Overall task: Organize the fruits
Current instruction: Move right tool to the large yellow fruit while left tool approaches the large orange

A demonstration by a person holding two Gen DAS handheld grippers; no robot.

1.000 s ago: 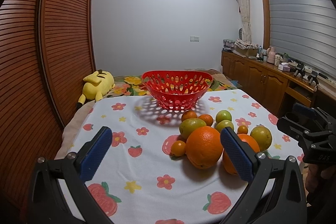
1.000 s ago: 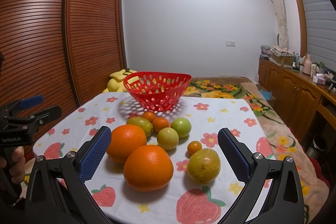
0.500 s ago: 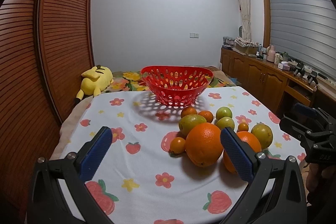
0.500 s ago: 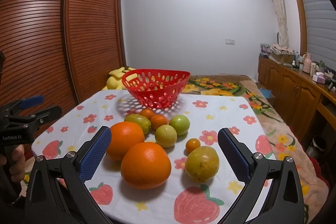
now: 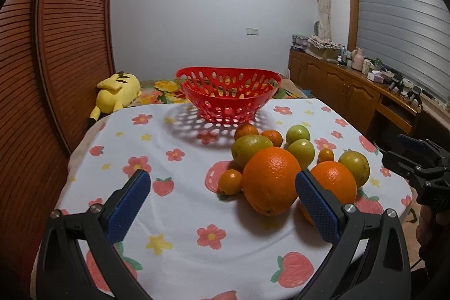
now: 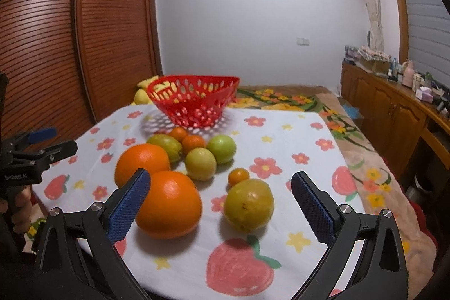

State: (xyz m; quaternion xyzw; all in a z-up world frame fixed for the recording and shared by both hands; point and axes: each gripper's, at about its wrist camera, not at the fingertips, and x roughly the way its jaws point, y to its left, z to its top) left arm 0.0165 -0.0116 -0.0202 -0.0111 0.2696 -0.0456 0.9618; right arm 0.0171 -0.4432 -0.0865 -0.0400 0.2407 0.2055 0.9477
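Note:
An empty red perforated basket [image 5: 229, 92] [image 6: 194, 100] stands at the table's far side. Several fruits lie in a cluster before it: two big oranges [image 5: 271, 184] [image 6: 168, 204], yellow-green fruits [image 5: 353, 167] [image 6: 249, 204], green round ones [image 6: 222, 148] and small tangerines [image 5: 230, 181] [image 6: 238, 176]. My left gripper [image 5: 222, 204] is open and empty, low over the cloth, with the nearest orange just ahead between the fingers. My right gripper [image 6: 220, 204] is open and empty, with an orange and a yellow-green fruit between its fingers. Each gripper also shows in the other's view [image 5: 416, 167] [image 6: 31, 153].
The table has a white cloth [image 5: 174, 137] with strawberry and flower prints. A yellow plush toy [image 5: 118, 94] lies on the bed behind. A wooden slatted wardrobe [image 5: 42, 61] stands left, and a wooden cabinet [image 5: 351, 94] with clutter stands right.
Both grippers have moved forward and lower toward the fruit cluster; the fruits look nearer. Both stay open. Nothing on the table has moved.

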